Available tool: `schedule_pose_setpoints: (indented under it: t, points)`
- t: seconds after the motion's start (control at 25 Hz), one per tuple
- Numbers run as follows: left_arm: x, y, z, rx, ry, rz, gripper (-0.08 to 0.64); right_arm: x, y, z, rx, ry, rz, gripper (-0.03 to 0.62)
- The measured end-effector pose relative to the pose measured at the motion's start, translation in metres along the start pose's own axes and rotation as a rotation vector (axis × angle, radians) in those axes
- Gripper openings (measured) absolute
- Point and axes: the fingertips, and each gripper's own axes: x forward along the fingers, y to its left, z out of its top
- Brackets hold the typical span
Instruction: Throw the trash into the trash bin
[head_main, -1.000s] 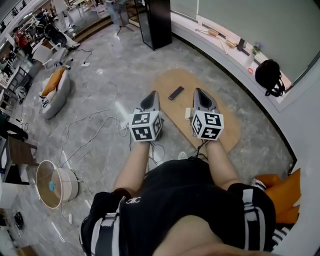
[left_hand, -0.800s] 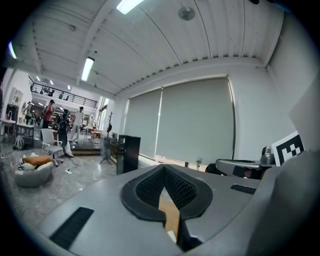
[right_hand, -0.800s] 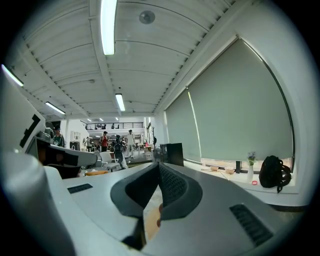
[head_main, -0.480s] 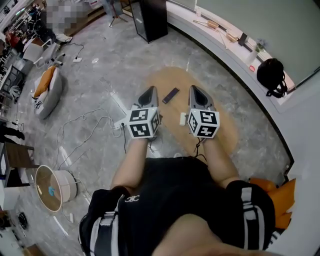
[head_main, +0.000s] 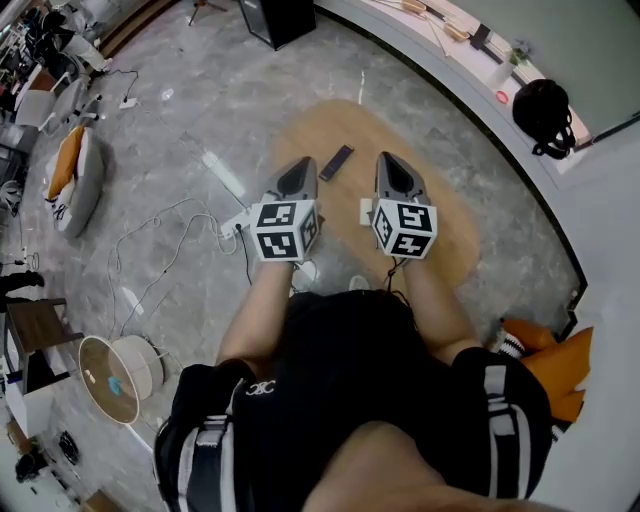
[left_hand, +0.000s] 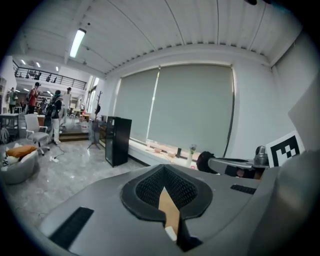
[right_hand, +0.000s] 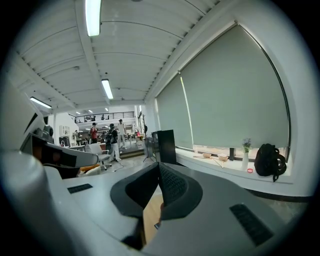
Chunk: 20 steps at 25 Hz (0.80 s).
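In the head view both grippers are held side by side, empty, over a low oval wooden board (head_main: 445, 225) on the floor. My left gripper (head_main: 299, 171) is shut at the board's left edge. My right gripper (head_main: 391, 166) is shut over the board. Between them lie a flat black bar (head_main: 337, 162) and a small white piece (head_main: 366, 211). A round white bin (head_main: 143, 362) with a tan inside stands far off at the lower left. The left gripper view shows the left gripper (left_hand: 164, 171) with its pads together, and the right gripper view shows the right gripper (right_hand: 159, 169) the same.
A white power strip (head_main: 222, 173) and loose cables (head_main: 160, 250) lie left of the board. A beanbag (head_main: 70, 185) sits far left, a black cabinet (head_main: 275, 14) at the back, a black backpack (head_main: 540, 112) on the window ledge, and an orange cushion (head_main: 560, 365) at the right.
Both grippers have moved forward and lower, out over the wooden board, which now lies nearer under them. Both have stayed shut and empty.
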Motion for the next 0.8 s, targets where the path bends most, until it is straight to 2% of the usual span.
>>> schedule_pose_setpoints:
  t: [0.2, 0.28, 0.4, 0.56, 0.8]
  points:
    - [0.019, 0.007, -0.028, -0.003, 0.072, -0.012, 0.012, 0.027, -0.010, -0.035, -0.008, 0.074, -0.030, 0.019]
    - [0.027, 0.008, -0.045, 0.012, 0.116, -0.007, 0.012, 0.036, -0.014, -0.058, 0.007, 0.127, -0.023, 0.063]
    - [0.041, 0.007, -0.068, 0.020, 0.167, -0.008, 0.012, 0.050, -0.027, -0.095, 0.030, 0.199, -0.040, 0.077]
    - [0.064, 0.013, -0.111, -0.026, 0.216, -0.010, 0.012, 0.067, -0.041, -0.158, 0.056, 0.297, -0.067, 0.086]
    - [0.102, 0.023, -0.206, -0.107, 0.285, -0.002, 0.012, 0.089, -0.055, -0.275, 0.081, 0.466, -0.067, 0.092]
